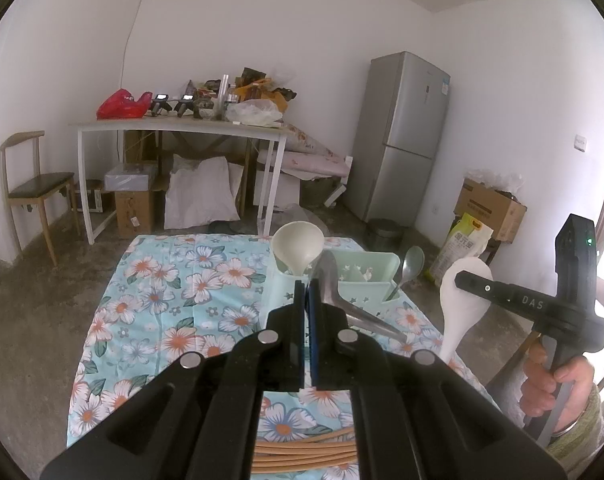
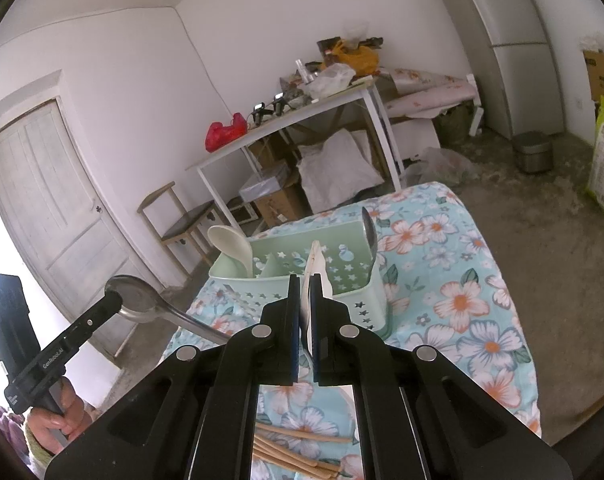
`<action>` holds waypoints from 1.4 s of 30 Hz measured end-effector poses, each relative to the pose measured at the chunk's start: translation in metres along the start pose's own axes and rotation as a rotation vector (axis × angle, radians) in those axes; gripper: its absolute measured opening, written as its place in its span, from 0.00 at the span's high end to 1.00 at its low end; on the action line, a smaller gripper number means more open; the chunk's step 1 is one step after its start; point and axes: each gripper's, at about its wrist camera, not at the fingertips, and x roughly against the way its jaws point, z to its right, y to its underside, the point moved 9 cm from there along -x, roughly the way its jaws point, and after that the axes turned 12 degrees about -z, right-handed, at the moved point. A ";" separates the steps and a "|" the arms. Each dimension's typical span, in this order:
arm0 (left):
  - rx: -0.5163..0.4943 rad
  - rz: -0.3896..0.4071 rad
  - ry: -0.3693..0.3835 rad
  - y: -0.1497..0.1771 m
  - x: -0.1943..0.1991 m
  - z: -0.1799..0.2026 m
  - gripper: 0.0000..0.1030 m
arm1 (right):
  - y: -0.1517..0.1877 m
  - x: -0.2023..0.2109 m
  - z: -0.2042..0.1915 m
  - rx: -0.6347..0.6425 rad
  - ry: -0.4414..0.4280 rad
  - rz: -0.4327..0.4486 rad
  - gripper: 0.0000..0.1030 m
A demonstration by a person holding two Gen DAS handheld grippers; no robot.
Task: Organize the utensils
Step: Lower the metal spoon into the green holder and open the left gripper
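Green caddy (image 2: 321,268) on floral desk (image 2: 461,280), holding white ladle (image 2: 230,246) left, metal spoon (image 2: 369,232) right. Left tongs (image 1: 305,292) clamped on steel spoon (image 1: 333,288); right tongs (image 2: 305,284) clamped on white paddle (image 2: 315,276), both near caddy.

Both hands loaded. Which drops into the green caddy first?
Right, probably: right gripper holds the white plastic spoon just before the pale green plastic caddy; left gripper grips the steel ladle off its left end.
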 end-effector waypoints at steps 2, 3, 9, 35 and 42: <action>-0.001 0.000 0.001 0.000 0.000 0.000 0.99 | 0.000 0.000 0.000 0.001 0.000 0.001 0.97; -0.001 0.000 0.001 0.000 0.000 0.000 0.99 | 0.000 0.000 0.000 0.001 0.001 0.001 0.97; 0.000 0.003 0.001 0.000 0.001 -0.001 0.99 | 0.000 0.000 0.001 0.001 0.000 0.001 0.97; -0.091 0.232 -0.086 -0.098 0.042 -0.002 0.99 | -0.007 0.001 -0.013 0.006 -0.009 0.021 0.97; -0.128 0.217 -0.188 -0.100 0.012 -0.009 0.99 | -0.009 -0.003 -0.001 -0.010 -0.007 0.009 0.97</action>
